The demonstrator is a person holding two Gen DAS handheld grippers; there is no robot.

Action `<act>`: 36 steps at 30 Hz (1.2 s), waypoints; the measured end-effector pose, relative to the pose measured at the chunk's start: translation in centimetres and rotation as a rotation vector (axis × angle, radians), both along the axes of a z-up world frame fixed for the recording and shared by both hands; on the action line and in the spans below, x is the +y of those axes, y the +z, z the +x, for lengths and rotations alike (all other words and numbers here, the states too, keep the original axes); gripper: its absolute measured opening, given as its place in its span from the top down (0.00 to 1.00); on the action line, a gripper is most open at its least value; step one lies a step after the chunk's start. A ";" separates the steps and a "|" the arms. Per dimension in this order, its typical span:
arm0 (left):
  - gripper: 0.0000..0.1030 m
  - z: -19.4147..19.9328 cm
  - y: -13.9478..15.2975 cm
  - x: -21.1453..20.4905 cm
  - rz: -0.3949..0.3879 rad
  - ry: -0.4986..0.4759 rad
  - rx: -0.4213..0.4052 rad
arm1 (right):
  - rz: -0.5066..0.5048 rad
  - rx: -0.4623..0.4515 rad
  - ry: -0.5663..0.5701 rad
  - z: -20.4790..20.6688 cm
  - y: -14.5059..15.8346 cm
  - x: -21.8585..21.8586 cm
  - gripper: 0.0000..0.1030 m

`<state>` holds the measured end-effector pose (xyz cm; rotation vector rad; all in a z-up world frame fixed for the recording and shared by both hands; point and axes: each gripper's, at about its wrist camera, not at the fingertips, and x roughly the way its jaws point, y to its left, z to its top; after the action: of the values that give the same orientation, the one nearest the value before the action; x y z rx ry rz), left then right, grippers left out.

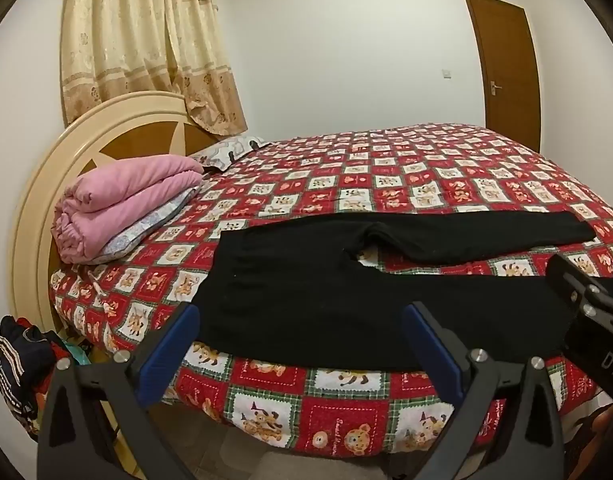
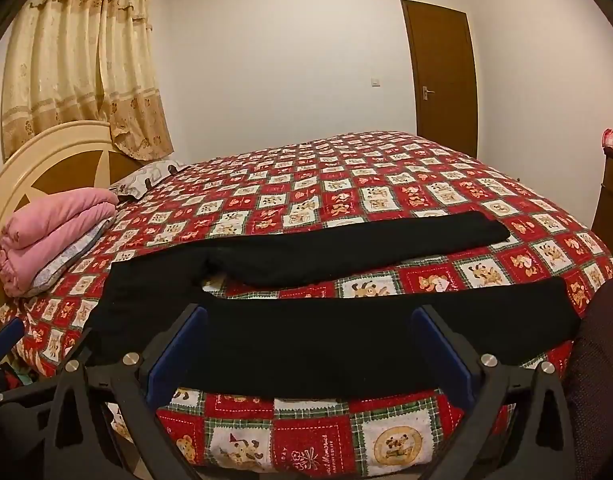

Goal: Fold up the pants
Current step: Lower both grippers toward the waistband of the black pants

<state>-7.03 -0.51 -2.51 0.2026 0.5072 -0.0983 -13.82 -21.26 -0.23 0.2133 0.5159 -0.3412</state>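
Observation:
Black pants (image 1: pixel 306 288) lie flat on the bed's red checked cover (image 1: pixel 426 184), waist to the left and both legs running right. The far leg (image 2: pixel 366 248) is spread away from the near leg (image 2: pixel 346 332). My left gripper (image 1: pixel 302 344) hovers open before the bed's near edge, over the waist and seat part, with nothing between its blue pads. My right gripper (image 2: pixel 310 348) stands open the same way over the near leg. Part of the right gripper (image 1: pixel 590 308) shows at the right edge of the left wrist view.
A folded pink blanket (image 1: pixel 122 208) rests on a pillow by the cream headboard (image 1: pixel 46 184). Another pillow (image 1: pixel 230 152) lies behind it. A heap of clothes (image 1: pixel 18 368) sits low left of the bed. There is a wooden cabinet (image 2: pixel 612 208) at far right and a brown door (image 2: pixel 442 76) behind the bed.

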 end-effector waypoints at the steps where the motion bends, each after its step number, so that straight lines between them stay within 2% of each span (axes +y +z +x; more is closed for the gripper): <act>1: 0.00 0.1 0.1 0.0 -0.001 0.000 0.000 | -0.002 0.002 0.001 0.1 0.0 0.0 0.01; 36: 0.00 0.5 -0.4 -0.2 0.008 -0.004 0.031 | -0.001 0.003 -0.006 0.3 -1.1 -0.4 0.01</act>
<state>-6.50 -0.74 -2.86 0.2106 0.5386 -0.1036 -13.50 -21.70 -1.31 0.2140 0.5179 -0.3475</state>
